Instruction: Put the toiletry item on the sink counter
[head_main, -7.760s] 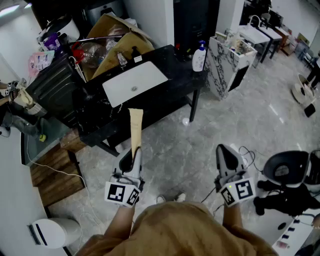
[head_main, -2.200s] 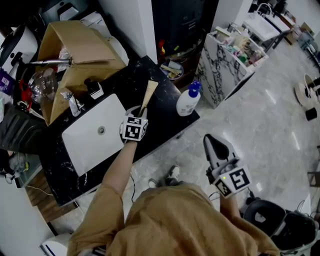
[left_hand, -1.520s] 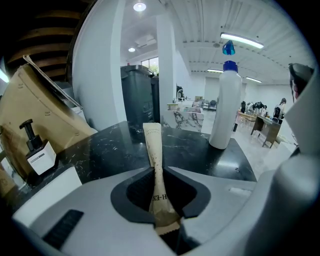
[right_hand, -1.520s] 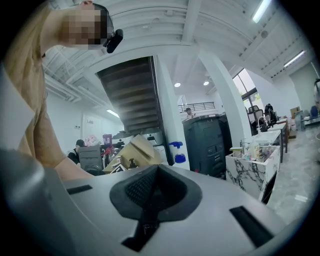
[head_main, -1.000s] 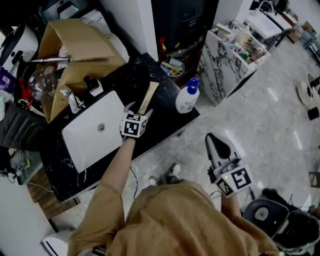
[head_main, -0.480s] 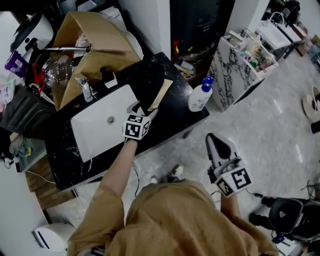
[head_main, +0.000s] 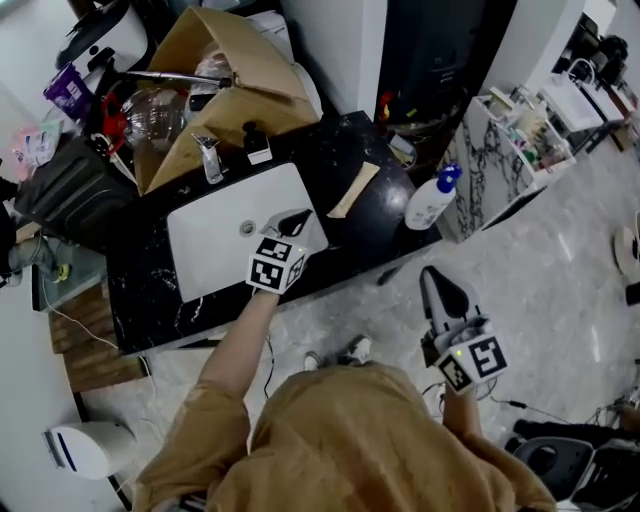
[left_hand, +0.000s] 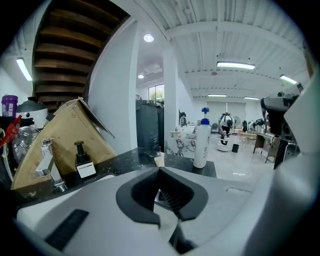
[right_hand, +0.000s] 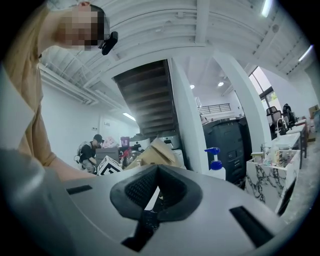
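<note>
Tan tube (head_main: 354, 190); black white-veined counter (head_main: 148, 303); white basin (head_main: 215, 238); white bottle (head_main: 430, 204), blue pump; brown cardboard box (head_main: 215, 55).

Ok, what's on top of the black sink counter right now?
The tan tube lies flat on the counter right of the basin; a blue-capped pump bottle at the right end, a faucet and dark dispenser behind the basin. The left gripper covers some counter.

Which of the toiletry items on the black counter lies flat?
The tan tube, flat on the counter right of the basin. The white bottle with blue pump and the small black-pump dispenser both stand upright.
</note>
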